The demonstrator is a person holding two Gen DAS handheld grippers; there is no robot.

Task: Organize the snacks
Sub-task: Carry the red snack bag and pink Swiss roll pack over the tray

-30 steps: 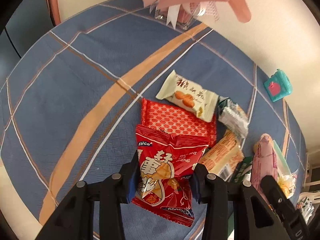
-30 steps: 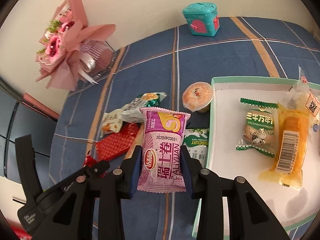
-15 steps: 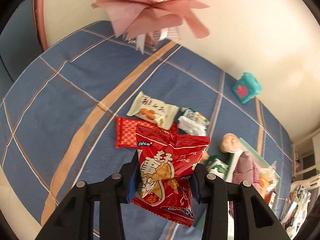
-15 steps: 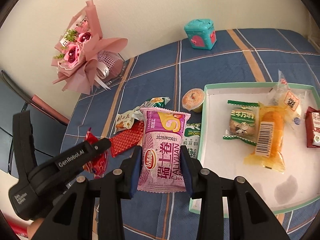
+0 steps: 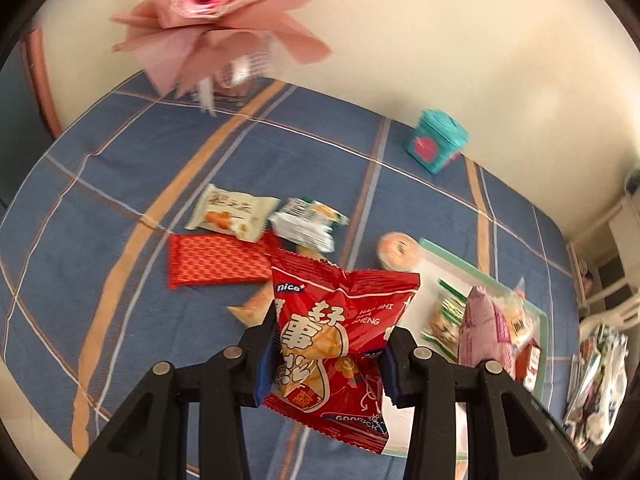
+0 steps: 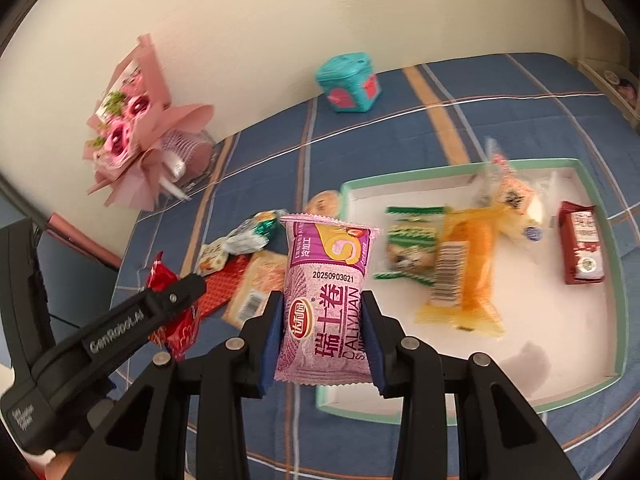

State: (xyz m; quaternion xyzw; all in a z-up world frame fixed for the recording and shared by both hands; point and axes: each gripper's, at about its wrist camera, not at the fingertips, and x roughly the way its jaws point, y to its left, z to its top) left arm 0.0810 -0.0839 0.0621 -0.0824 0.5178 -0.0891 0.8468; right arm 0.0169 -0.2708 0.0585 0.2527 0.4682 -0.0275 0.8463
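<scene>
Both snacks are lifted and in transit to the tray (image 6: pixel 616 320). The left tool (image 5: pixel 330 352) pinches a red packet (image 5: pixel 340 340); the right tool (image 6: pixel 324 332) pinches a purple roll packet (image 6: pixel 326 304), the tray at its 2 o'clock. Next, I judge: carry each over bare tray floor, then release.

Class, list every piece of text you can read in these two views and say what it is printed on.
"nice", "GOODLUCK": red snack bag, in left claw.
"20250903G21", "DALIYUAN": purple roll packet, in right claw.
"GenRobot.AI": left claw's body, right view.
Tray packets' print: too blurred.
</scene>
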